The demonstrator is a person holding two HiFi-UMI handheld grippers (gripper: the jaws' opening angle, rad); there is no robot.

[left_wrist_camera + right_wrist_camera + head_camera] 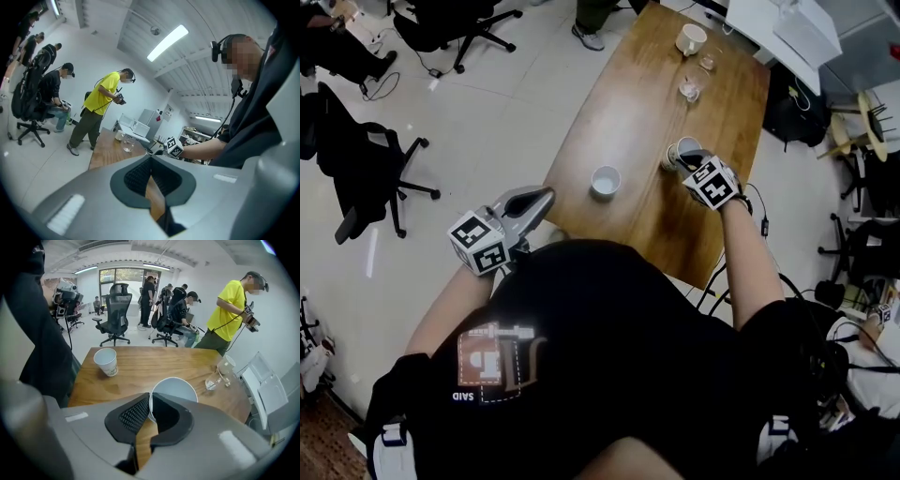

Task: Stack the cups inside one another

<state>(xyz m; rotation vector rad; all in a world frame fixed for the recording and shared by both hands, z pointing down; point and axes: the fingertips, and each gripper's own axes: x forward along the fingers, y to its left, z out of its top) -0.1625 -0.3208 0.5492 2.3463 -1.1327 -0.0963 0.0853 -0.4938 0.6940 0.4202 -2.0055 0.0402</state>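
Cup (pixel 174 389), white paper, clamped at its rim by right gripper (pixel 150 401): one pad inside the wall, one outside. It appears tilted, over the table (pixel 628 103), right side. Second cup (pixel 605 180) stands upright mid-table, well apart. Left gripper (pixel 151 161) beyond the table's near edge, jaws together, nothing between them

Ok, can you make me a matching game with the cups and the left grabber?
Things:
1. left gripper
2. left-side cup
3. right-side cup
4. far cup

States:
A. next to the clear glasses
B. rim pinched by the right gripper
C. fingers together, empty
D. standing alone, untouched

Pairs: 1-C, 2-D, 3-B, 4-A
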